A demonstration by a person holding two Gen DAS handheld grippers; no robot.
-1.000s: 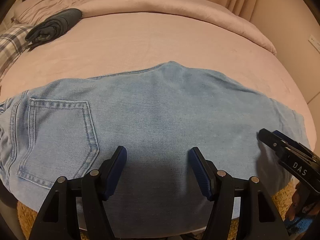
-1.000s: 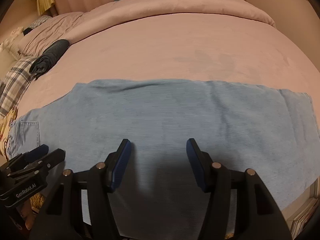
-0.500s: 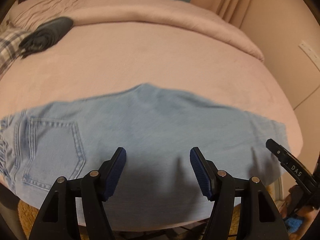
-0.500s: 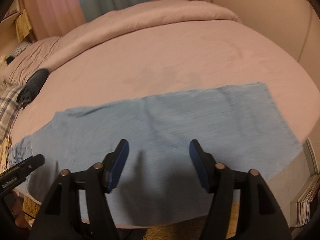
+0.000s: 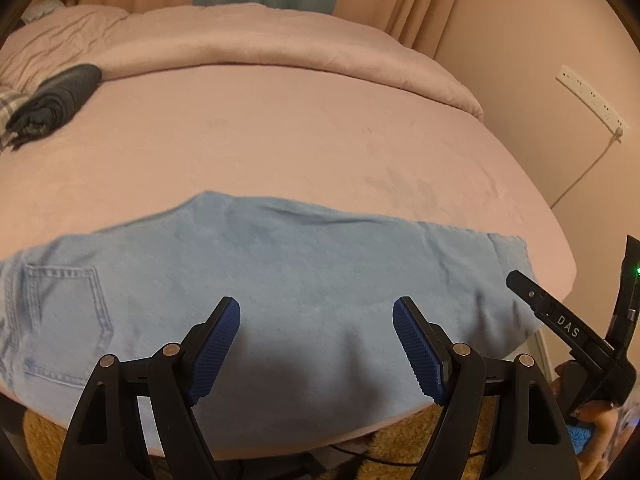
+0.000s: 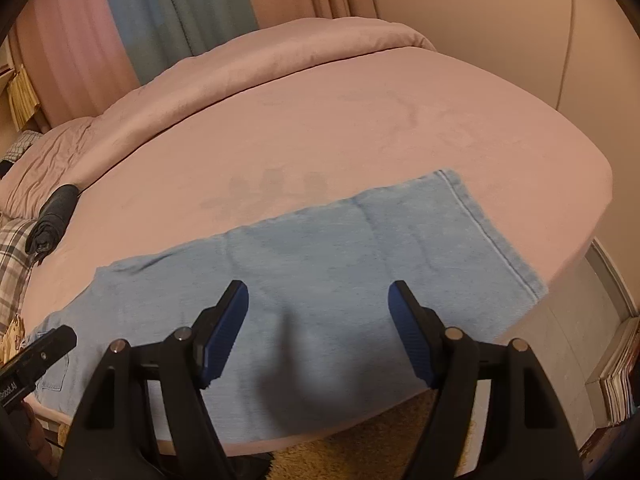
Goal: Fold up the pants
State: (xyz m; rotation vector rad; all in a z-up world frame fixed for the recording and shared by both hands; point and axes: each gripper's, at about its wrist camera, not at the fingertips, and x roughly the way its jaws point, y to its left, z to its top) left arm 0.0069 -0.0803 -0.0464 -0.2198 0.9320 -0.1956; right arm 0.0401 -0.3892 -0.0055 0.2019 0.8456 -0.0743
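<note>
Pants [image 5: 304, 280] flat along near edge of bed [image 5: 280, 140], folded lengthwise. Left view only: back pocket [image 5: 64, 320], wall socket strip [image 5: 592, 100]. Right view only: hem [image 6: 492, 236], stacked books [image 6: 618, 376]. Left gripper [image 5: 316, 340] and right gripper [image 6: 318, 328] spread wide, holding nothing, above denim.

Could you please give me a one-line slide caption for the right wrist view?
Open right claw above jeans laid flat along the near edge of a pink bed.
</note>
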